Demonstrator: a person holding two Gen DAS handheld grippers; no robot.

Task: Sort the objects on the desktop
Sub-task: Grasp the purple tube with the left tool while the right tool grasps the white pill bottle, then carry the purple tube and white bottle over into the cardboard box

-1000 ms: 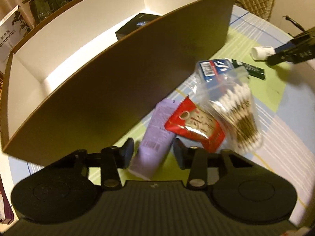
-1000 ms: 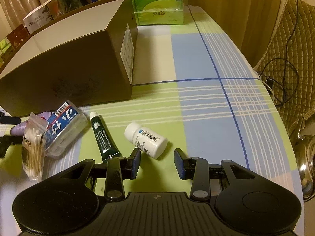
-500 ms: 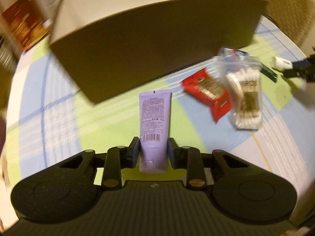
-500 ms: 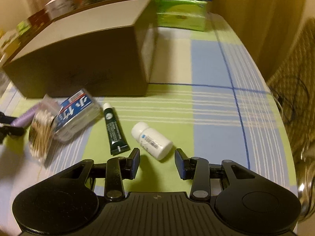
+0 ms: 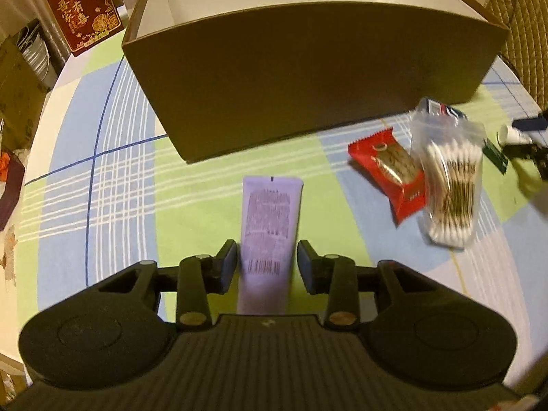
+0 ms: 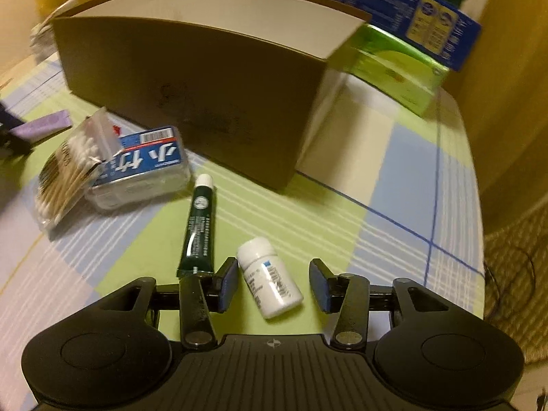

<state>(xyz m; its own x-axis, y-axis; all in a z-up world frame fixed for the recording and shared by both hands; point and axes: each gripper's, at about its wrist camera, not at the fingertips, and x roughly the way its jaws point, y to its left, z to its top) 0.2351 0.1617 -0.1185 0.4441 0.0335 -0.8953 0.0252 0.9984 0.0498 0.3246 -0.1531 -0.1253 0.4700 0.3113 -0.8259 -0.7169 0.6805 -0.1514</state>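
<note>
A soft purple tube (image 5: 270, 219) lies flat on the checked tablecloth (image 5: 113, 185), its end between the pads of the left gripper (image 5: 267, 267). The pads are moving apart and there is a small gap on each side of the tube, so it is not squeezed.

Behind it stands a big brown cardboard box (image 5: 308, 78) with white inside walls and an open top. To the right lie a shiny red snack packet (image 5: 390, 167) and a clear crinkly bag of cotton swabs (image 5: 452, 188), touching each other. The cloth to the left of the tube is bare.

The right gripper (image 6: 272, 286) is opening too, with a small round white bottle (image 6: 270, 282) lying between its pads, not pinched. Just beside it lies a thin dark green tube (image 6: 200, 226) with a white cap. Further left sits a clear plastic case with a blue label (image 6: 144, 171), under the swab bag. The cloth to the right of the bottle is free up to the table edge.
</note>
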